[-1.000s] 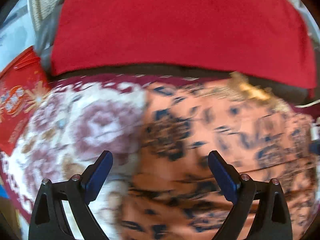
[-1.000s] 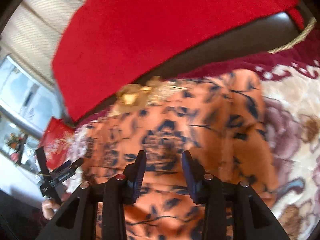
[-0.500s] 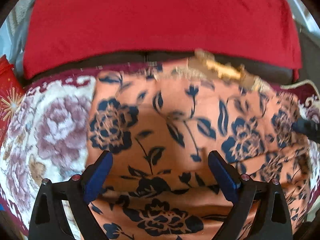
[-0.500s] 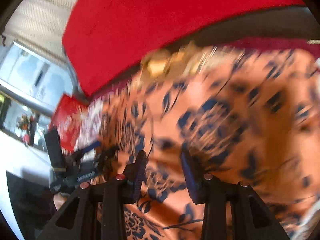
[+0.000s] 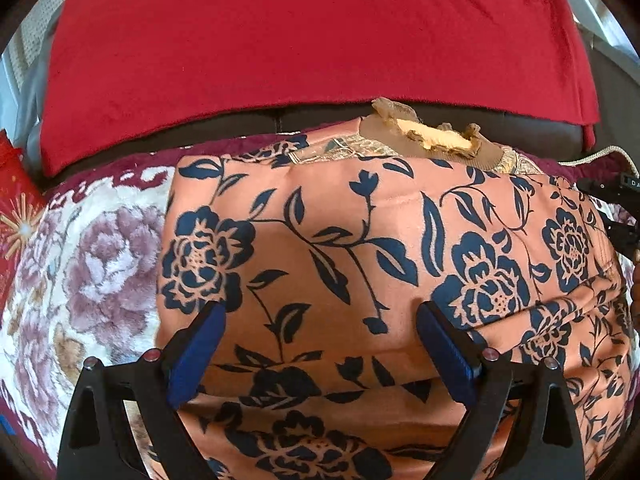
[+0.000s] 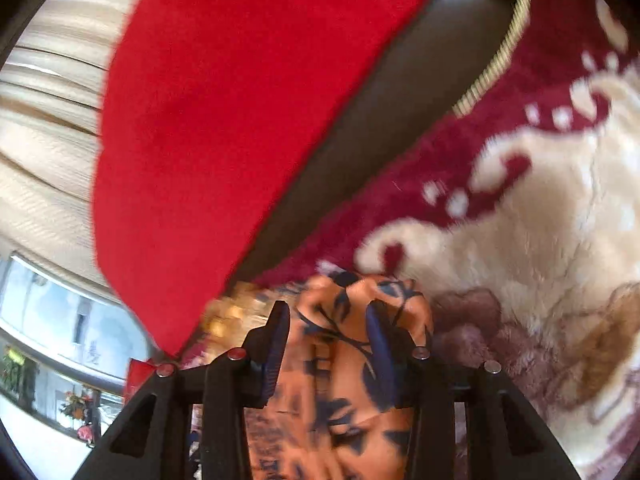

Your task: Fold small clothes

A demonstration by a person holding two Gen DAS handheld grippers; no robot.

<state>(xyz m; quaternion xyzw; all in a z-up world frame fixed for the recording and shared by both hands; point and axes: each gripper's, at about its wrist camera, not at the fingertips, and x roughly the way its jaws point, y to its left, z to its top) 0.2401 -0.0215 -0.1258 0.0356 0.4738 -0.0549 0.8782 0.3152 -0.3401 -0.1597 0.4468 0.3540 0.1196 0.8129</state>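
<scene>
An orange garment [image 5: 344,264] with a dark blue flower print lies folded on a flowered plush blanket [image 5: 96,264]. A gold embroidered neckline [image 5: 432,140] shows at its far edge. My left gripper [image 5: 320,320] is open and empty, low over the garment's near part. My right gripper [image 6: 328,320] is partly open, with a bunched corner of the garment [image 6: 360,304] between its fingers at the garment's right edge. The right gripper's tip shows at the right edge of the left wrist view [image 5: 616,208].
A red cloth [image 5: 304,40] covers the dark sofa back [image 5: 520,128] beyond the blanket. A red printed box [image 5: 12,208] sits at the left. A beige cord [image 6: 492,64] runs along the blanket's far right edge. A window [image 6: 52,320] lies to the left.
My left gripper has swung right and now sits centred over the garment. My right gripper has moved to the garment's right corner, and cloth now sits between its fingers.
</scene>
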